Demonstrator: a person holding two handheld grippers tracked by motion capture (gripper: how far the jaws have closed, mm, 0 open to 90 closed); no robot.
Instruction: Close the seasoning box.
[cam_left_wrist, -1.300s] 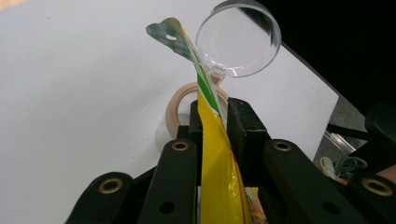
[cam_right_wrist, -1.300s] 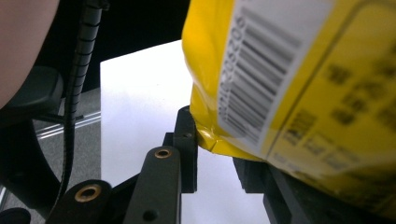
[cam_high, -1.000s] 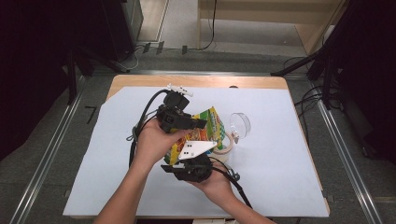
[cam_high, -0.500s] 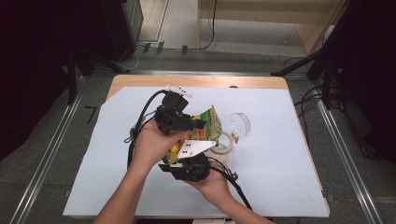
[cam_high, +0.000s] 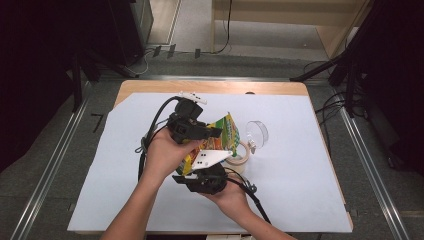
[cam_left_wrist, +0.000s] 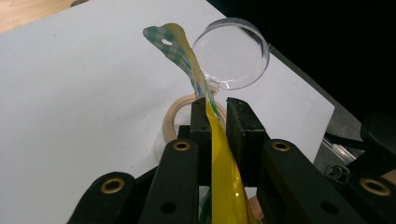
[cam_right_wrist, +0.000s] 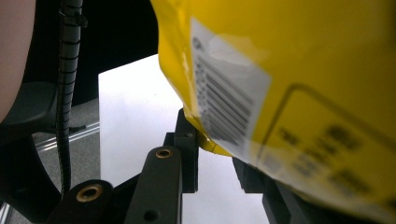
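High view: yellow snack pouch (cam_high: 220, 137) held above the white sheet (cam_high: 310, 190), just beside the tape roll (cam_high: 239, 156), between left gripper (cam_high: 212, 133) and right gripper (cam_high: 210, 167).
Left gripper view: jaws clamped on the pouch's (cam_left_wrist: 219, 154) thin edge; clear dish (cam_left_wrist: 232, 53) beyond the tape roll (cam_left_wrist: 180, 116).
Right gripper view: jaws seem pinched on the pouch's (cam_right_wrist: 299, 70) lower corner.
Handling: light, limp, slick film; grip the flat sealed edges.

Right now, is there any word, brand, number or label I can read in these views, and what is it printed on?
None can be read.
Yellow plastic snack bag: a white barcode sticker with bars but no legible digits, and a framed block of dark print beside it, too blurred to read.
The same bag's colourful printed front in the high view: too small to read.
Grey three-cornered plate: a few dark dots, no lettering.
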